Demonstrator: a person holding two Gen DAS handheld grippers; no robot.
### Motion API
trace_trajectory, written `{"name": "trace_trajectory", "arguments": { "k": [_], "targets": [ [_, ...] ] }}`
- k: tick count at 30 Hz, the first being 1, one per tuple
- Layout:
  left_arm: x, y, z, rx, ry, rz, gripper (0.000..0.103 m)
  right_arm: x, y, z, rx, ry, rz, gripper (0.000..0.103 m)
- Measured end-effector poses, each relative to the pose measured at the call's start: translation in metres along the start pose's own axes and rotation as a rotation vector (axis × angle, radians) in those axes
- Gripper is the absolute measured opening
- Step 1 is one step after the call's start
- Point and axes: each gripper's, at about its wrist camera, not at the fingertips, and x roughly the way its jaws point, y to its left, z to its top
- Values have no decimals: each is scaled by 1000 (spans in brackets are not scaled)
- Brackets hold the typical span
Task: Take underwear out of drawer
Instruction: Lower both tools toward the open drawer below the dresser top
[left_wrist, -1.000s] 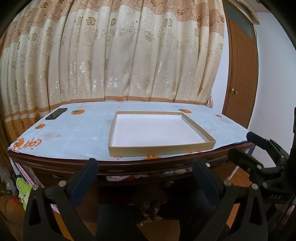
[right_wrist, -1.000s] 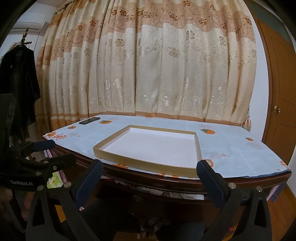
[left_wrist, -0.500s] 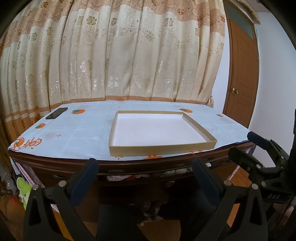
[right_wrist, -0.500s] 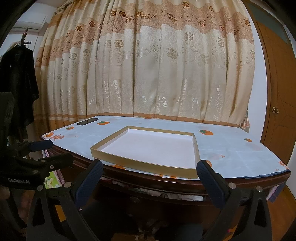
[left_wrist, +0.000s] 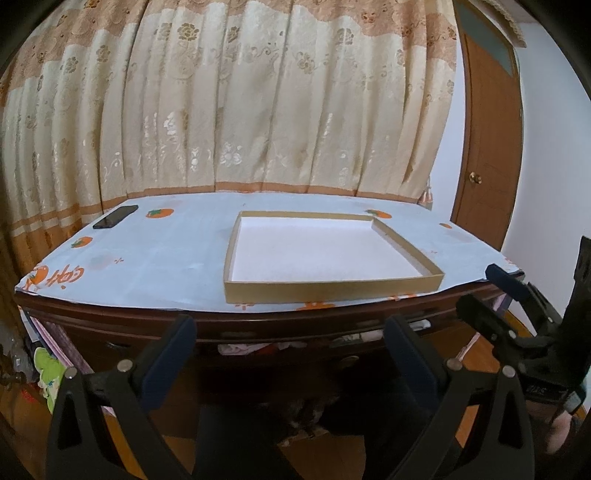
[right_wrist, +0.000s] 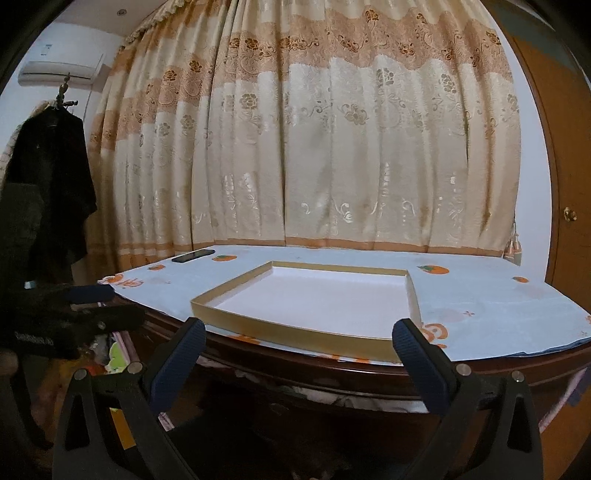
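Underwear (left_wrist: 258, 346) shows as pale cloth in the drawer (left_wrist: 280, 345) gap under the table (left_wrist: 110, 317) edge. Left gripper (left_wrist: 290, 354) and right gripper (right_wrist: 299, 350) both spread wide, empty, short of it. Tray (left_wrist: 332, 286) and phone (left_wrist: 115, 217) on top.

A floral cream-and-tan curtain (right_wrist: 314, 147) hangs behind a dark wooden table (left_wrist: 110, 317) with a pale printed cloth (left_wrist: 166, 258). A brown wooden door (left_wrist: 487, 147) stands at right; a dark coat (right_wrist: 48, 184) and a wall air conditioner (right_wrist: 59, 68) appear at left.
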Motion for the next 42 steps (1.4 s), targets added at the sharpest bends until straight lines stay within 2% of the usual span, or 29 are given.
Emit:
{"name": "trace_trajectory", "arguments": {
  "k": [8, 15, 28, 36, 42],
  "targets": [
    [32, 9, -15, -17, 60, 26, 103, 29, -3, -28, -100, -85, -9, 102],
    [59, 15, -24, -37, 104, 34, 103, 57, -14, -53, -165, -162, -96, 102],
    [89, 22, -28, -51, 141, 54, 103, 90, -8, -77, -294, -250, -35, 102],
    [104, 23, -32, -58, 176, 62, 103, 101, -9, -83, -354, -294, -61, 102],
    [105, 19, -32, -48, 186, 60, 103, 103, -9, -83, -382, -294, -74, 102]
  ]
}}
